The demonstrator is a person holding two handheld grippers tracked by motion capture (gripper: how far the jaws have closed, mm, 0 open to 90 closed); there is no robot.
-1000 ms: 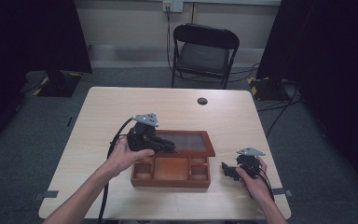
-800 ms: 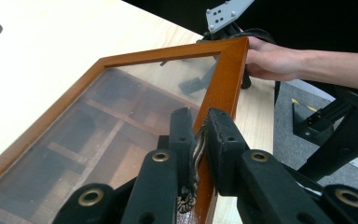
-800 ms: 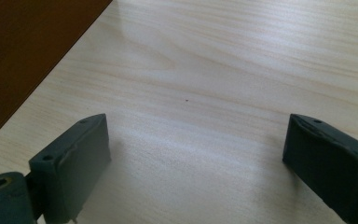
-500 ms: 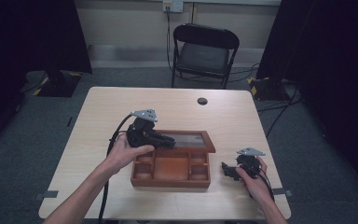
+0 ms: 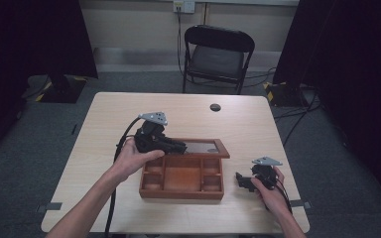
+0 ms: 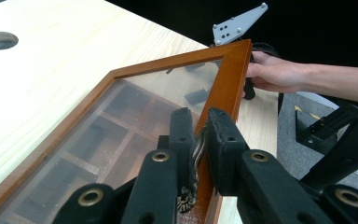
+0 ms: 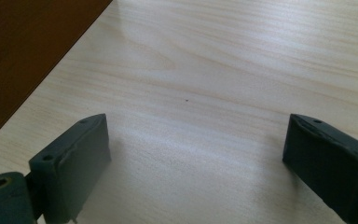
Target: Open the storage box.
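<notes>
High view: my left gripper (image 5: pixel 171 145) has its jaws pinched on the front rail of the glass lid (image 5: pixel 203 147) of the wooden box (image 5: pixel 182 177), which sits near the middle of the table (image 5: pixel 104 119), its lid raised (compartments below lie uncovered). My right gripper (image 5: pixel 242 179) rests on the table just beside the box's right side, jaws spread wide with nothing between them.

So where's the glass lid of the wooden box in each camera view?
High view: the glass lid is at centre, raised along the box's far edge.
Left gripper view: it runs across the middle, its wooden frame pinched by the left tool.
Right gripper view: I can't make it out.
Shared landmark: the light wooden table.
</notes>
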